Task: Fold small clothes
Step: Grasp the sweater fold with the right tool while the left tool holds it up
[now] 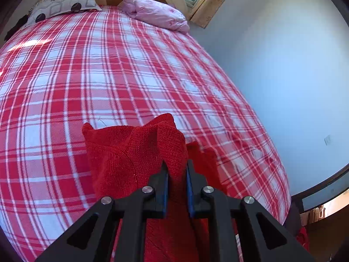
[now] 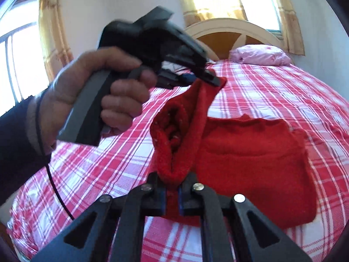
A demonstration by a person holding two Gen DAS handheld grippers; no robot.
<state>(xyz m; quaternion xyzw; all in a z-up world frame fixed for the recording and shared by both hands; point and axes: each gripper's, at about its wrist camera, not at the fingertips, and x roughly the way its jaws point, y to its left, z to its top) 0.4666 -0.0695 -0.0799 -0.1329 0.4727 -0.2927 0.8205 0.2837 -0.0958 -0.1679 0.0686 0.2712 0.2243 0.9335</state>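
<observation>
While both grippers pinch the red knit point(image 2: 257, 152), a pink pillow point(image 2: 260, 54) lies well apart.

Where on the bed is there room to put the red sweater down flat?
The bed is bare across its wide middle, from the patterned pillow and pink pillow down to the red sweater. It is crowded at the near edge, where the left gripper and right gripper pinch the sweater.

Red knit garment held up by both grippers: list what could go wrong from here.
1. The left gripper pinches only a thin edge of the red knit garment, so it may slip free.
2. The lifted part hangs bunched and twisted between the grippers, while the rest lies on the plaid bedspread; a fold could trap wrinkles.
</observation>
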